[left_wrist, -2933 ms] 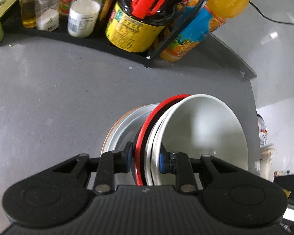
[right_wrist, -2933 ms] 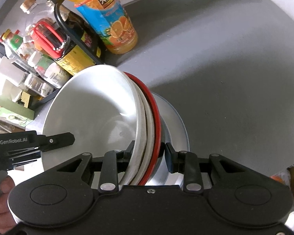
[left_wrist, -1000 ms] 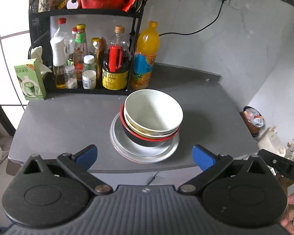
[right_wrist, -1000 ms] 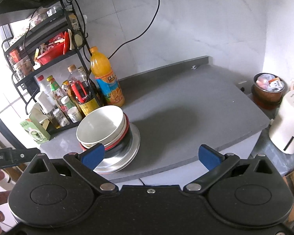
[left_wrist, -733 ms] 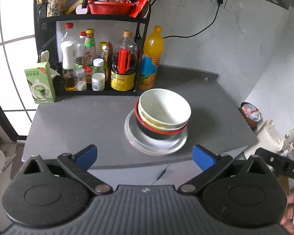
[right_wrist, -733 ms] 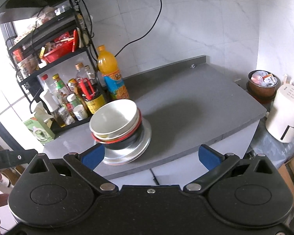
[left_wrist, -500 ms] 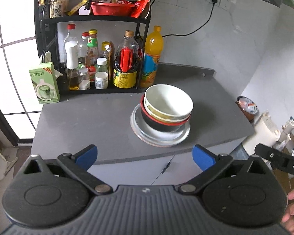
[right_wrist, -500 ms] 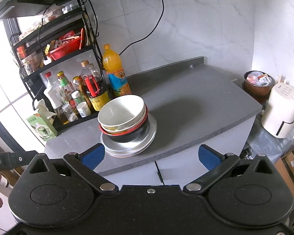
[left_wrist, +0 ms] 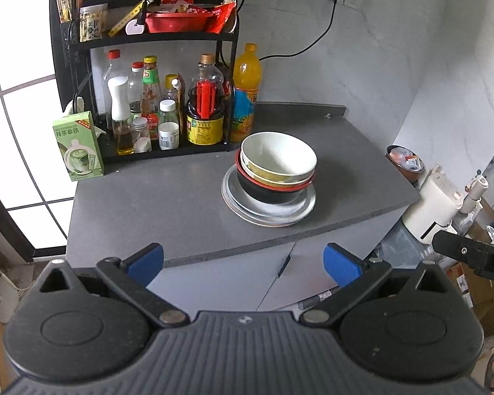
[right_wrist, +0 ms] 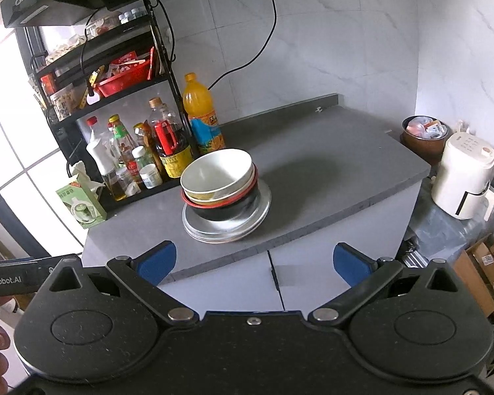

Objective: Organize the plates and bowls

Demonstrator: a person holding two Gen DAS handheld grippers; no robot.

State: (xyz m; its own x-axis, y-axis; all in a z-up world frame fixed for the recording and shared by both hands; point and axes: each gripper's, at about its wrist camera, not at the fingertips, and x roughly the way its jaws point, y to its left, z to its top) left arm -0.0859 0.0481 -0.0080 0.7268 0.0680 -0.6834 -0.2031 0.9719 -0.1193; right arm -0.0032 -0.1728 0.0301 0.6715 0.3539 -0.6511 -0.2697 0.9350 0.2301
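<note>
**Bowls nested on plates, grippers clear**

Stacked on the grey counter [left_wrist: 168, 197]: white bowl [left_wrist: 278, 154] uppermost, nested in a gold-banded bowl [left_wrist: 273, 177], then a red-rimmed black bowl [left_wrist: 266, 192], all on metal plates [left_wrist: 270, 214]. Just beside the condiment rack [left_wrist: 148, 98]. Left gripper [left_wrist: 243, 263] spread wide, empty, well back from the counter. Right gripper [right_wrist: 253, 260] likewise.
</note>
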